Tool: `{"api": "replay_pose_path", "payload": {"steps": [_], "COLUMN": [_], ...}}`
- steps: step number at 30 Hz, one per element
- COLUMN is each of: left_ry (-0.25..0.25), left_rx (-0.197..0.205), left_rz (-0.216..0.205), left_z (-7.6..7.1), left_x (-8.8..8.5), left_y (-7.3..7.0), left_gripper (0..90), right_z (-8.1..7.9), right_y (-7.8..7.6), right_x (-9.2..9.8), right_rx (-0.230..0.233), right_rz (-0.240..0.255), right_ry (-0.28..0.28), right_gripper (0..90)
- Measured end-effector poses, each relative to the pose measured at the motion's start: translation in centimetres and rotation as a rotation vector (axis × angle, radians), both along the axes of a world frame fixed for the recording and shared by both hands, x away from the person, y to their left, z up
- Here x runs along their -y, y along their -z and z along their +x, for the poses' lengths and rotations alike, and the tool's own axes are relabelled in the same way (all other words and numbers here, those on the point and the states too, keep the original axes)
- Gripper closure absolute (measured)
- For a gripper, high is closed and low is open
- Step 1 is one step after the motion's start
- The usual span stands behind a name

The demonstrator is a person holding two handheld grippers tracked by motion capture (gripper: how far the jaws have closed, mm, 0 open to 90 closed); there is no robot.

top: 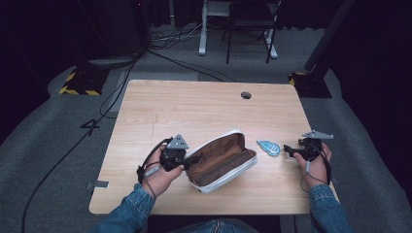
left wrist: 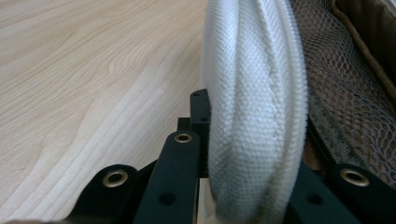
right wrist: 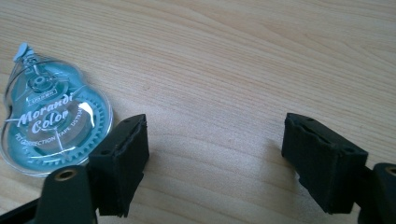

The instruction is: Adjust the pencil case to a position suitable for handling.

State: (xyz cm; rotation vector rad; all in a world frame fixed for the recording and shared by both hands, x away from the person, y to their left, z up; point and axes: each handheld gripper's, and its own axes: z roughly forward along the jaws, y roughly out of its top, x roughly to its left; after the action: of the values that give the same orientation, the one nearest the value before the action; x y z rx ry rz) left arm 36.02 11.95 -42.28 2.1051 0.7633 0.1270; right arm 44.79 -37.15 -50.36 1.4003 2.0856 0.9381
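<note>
We count one pencil case (top: 221, 161), one correction tape dispenser (top: 268, 147) and two tools on the table (top: 204, 104). The pencil case is white outside and brown inside, lies unzipped and gaping near the middle of the table's near edge, and its left end is clamped in our left tool (top: 187, 162), whose jaws pinch the white rim (left wrist: 252, 121); in the left gripper view that rim hides most of the right jaw, and a mesh pocket lining (left wrist: 341, 93) shows beside it. The teal dispenser lies flat just right of the case, apart from it, toward the table's right edge. Our right tool (top: 287, 151) rests near that edge with its jaws apart and nothing between them; in the right gripper view the dispenser (right wrist: 51, 126) sits just beyond the left jaw, partly covered by it, its smaller print too fine to read. A round cable hole (top: 246, 95) marks the far side of the table. Beyond it, chair legs (top: 248, 34) and cables (top: 121, 82) lie in dim light, hard to make out.
</note>
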Motion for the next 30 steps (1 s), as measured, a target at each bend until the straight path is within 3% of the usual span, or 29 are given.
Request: {"api": "replay_pose_path", "payload": {"steps": [15, 30], "left_ry": [0.106, 0.141], "left_rx": [-0.003, -0.023], "left_rz": [0.005, 0.023], "left_z": [-0.7, -0.7], "left_x": [1.3, 2.1], "left_y": [0.4, 1.9], "left_gripper": [85.3, 85.0], "right_z": [0.0, 0.0], "right_y": [0.0, 0.0], "right_x": [0.0, 0.0], "right_rx": [0.000, 0.002], "right_rz": [0.000, -0.001], "right_ry": [-0.002, -0.006], "right_gripper": [23.1, 23.2]}}
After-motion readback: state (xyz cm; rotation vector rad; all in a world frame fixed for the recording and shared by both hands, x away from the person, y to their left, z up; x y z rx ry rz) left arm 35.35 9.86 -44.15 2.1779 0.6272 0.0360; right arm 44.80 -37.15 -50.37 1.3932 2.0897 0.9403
